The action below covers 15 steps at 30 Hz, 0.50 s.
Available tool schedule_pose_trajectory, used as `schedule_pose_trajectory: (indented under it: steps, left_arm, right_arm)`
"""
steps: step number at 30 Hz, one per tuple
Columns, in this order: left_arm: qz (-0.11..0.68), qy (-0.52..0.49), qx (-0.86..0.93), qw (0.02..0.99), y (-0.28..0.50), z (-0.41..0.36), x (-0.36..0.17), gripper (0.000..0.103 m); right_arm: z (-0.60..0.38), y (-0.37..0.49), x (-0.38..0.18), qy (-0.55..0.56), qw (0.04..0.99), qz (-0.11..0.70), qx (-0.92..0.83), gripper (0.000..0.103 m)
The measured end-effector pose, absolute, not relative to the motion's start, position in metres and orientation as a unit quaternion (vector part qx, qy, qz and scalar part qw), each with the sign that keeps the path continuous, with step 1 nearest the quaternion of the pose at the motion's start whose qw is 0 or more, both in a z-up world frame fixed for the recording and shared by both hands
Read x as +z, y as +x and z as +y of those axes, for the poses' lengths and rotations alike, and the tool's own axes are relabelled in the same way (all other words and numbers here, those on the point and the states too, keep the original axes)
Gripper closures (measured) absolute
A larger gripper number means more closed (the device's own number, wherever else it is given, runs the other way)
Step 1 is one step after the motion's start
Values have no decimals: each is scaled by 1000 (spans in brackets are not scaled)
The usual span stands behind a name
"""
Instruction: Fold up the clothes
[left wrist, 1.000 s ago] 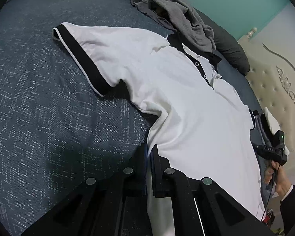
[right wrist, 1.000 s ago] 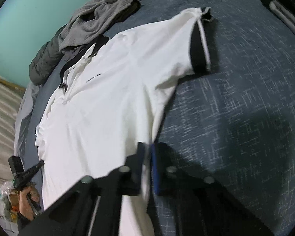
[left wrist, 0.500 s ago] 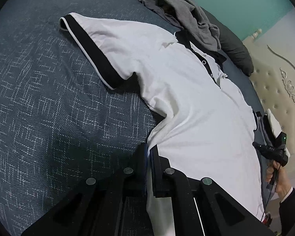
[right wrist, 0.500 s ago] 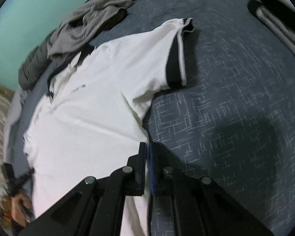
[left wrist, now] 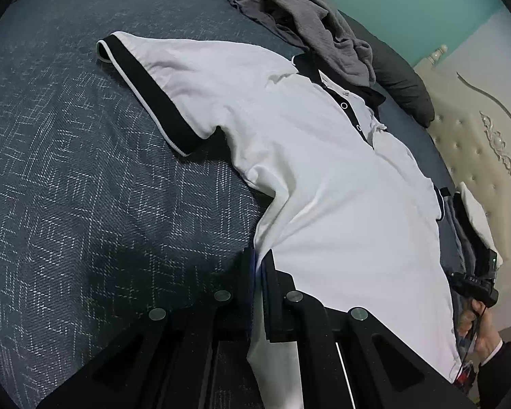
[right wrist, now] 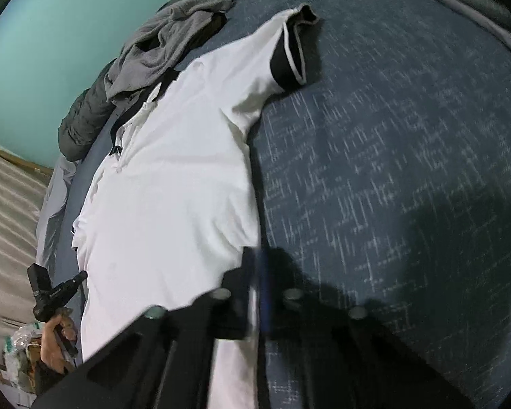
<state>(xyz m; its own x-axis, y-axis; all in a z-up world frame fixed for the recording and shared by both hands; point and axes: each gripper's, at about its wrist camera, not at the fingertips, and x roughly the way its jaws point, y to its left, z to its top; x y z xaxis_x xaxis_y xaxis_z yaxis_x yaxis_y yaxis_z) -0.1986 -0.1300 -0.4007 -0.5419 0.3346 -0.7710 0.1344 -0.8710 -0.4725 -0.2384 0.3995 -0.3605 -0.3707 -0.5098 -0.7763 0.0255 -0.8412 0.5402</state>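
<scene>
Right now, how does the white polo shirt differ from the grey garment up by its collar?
The white polo shirt lies spread flat, front up, sleeves out; the grey garment sits crumpled in a heap. The shirt has black cuffs and a black collar; the grey one is plain. Both grippers are clamped on the shirt's side edges, left gripper and right gripper; nothing holds the grey one. Both rest on the dark blue bedspread.

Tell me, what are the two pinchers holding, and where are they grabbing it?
Both hold the white polo shirt. The left gripper pinches one side edge near the bottom; the right gripper pinches the opposite side edge.
</scene>
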Motion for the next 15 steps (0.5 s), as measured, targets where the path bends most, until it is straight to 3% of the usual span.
schedule_pose_trajectory:
  steps: [8, 12, 14, 15]
  left_arm:
    - [-243, -479, 841, 57, -196, -130, -399, 99]
    - [-253, -478, 839, 58, -192, -134, -398, 99]
    - [-258, -477, 838, 60, -189, -136, -396, 98]
    - [-261, -476, 838, 62, -186, -137, -395, 98]
  right_arm:
    - [396, -251, -347, 540, 129, -145, -819, 102]
    - [397, -250, -353, 551, 134, -175, -805, 99]
    - [400, -244, -349, 544, 130, -186, -808, 92]
    - [402, -240, -347, 540, 129, -193, -809, 79]
